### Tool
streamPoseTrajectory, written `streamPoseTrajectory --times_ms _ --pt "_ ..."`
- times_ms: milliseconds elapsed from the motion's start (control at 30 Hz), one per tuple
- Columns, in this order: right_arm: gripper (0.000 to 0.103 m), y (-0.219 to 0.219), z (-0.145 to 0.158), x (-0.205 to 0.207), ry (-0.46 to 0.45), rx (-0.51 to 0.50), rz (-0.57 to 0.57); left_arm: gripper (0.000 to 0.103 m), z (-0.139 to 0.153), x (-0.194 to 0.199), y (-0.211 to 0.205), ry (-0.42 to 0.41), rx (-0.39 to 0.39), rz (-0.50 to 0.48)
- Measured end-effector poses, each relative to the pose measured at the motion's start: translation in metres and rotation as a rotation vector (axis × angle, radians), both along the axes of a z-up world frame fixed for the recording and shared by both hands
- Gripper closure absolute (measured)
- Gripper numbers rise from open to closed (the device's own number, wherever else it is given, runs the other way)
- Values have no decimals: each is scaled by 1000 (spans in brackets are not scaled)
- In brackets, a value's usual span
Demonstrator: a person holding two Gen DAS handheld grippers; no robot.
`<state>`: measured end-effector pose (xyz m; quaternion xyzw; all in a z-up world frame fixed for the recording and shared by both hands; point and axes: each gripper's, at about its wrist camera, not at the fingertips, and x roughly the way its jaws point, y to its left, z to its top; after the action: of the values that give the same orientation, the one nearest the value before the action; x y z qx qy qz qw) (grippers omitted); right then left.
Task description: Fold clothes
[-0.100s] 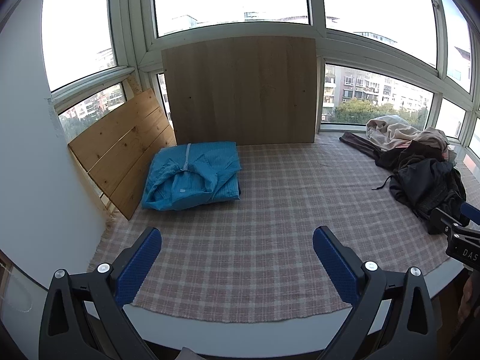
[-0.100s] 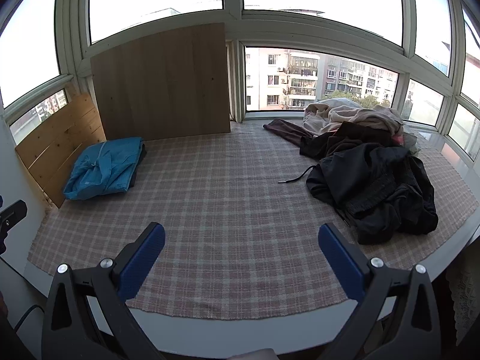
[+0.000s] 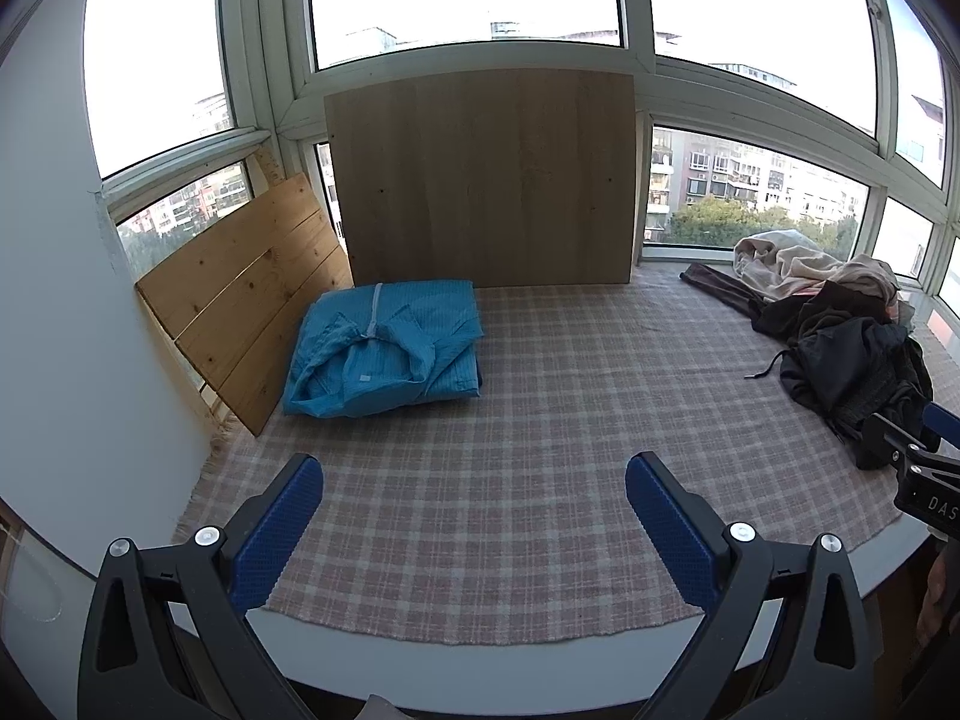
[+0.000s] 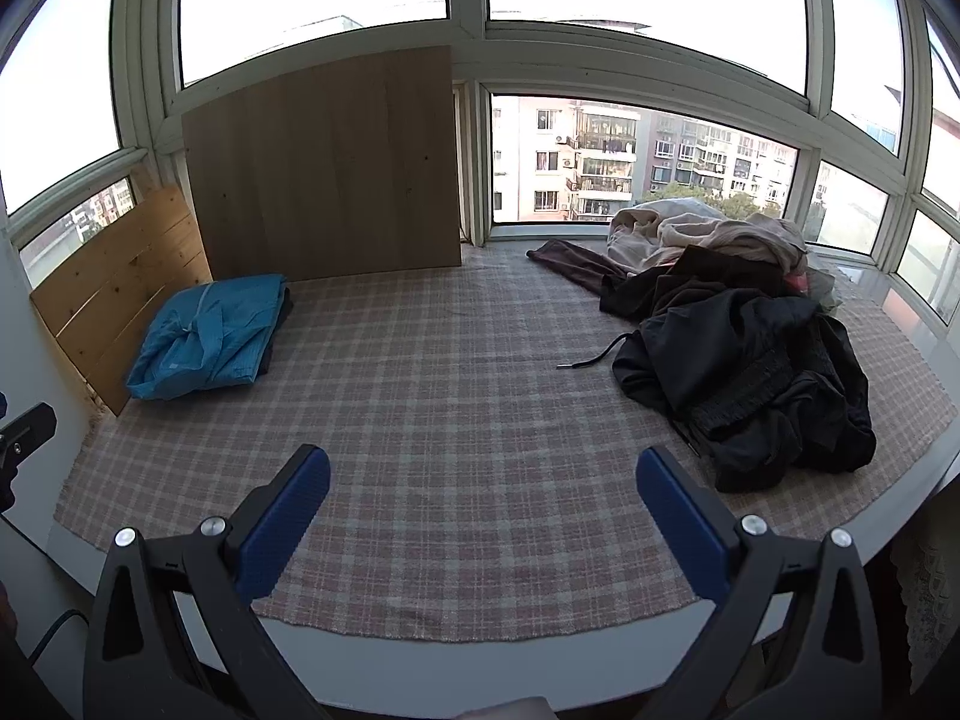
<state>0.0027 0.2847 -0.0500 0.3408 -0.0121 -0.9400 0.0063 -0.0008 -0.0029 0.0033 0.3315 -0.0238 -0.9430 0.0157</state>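
Where frame edges crop the right gripper (image 3: pixel 927 450), both grippers agape, empty, clothes pile (image 4: pixel 738 336) half-buried.

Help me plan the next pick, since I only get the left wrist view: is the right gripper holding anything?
Observer: No. The right gripper is open and empty, above the plaid cloth.
Operator: Its body blocks the near edge of the black pile for me. Does that edge hang off the cloth?
Observer: No. The near edge of the black garment lies fully on the cloth, short of the cloth's border.
Operator: Is anything under the folded blue one?
Observer: Yes. A dark layer shows beneath the blue garment, along the side that faces the pile.
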Motion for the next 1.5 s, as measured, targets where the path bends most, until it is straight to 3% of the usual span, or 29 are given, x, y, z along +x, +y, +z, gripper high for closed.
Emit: streamPoseTrajectory --times_ms 867,1500 --pt "0 -15 4 -7 6 32 11 1 -7 -9 -7 -10 -2 2" --pt "0 -18 -1 -20 -8 56 -42 1 -17 -34 -7 -21 -10 -65"
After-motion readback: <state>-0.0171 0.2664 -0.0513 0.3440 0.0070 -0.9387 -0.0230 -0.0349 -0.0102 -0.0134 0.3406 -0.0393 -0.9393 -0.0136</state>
